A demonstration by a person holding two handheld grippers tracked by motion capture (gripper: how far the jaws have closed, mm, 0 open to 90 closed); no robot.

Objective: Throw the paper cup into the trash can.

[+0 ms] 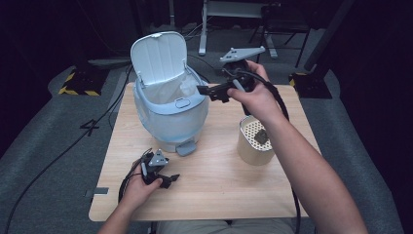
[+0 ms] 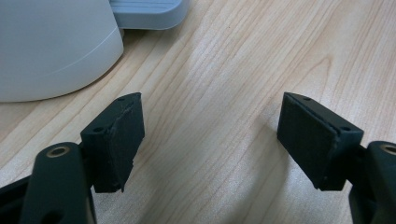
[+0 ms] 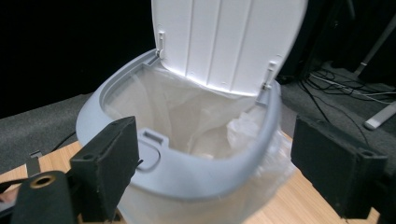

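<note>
A pale blue pedal bin (image 1: 170, 112) stands at the table's back left with its white lid (image 1: 159, 56) tipped up. A clear bag (image 3: 187, 116) lines it and folds over the rim (image 3: 196, 175). My right gripper (image 1: 210, 93) hovers just right of the bin's mouth, pointing at it. In its own view the right gripper (image 3: 215, 158) is open and holds nothing. My left gripper (image 1: 170, 180) rests low on the table in front of the bin. The left gripper (image 2: 210, 126) is open over bare wood, with the bin's base (image 2: 51, 46) and pedal (image 2: 147, 11) ahead.
A beige cylinder (image 1: 254, 144) with a perforated white top stands right of the bin, under my right forearm, and a small dark object (image 1: 261, 137) lies on it. The wooden table (image 1: 219, 190) is bare at the front. Dark floor, cables and stands surround it.
</note>
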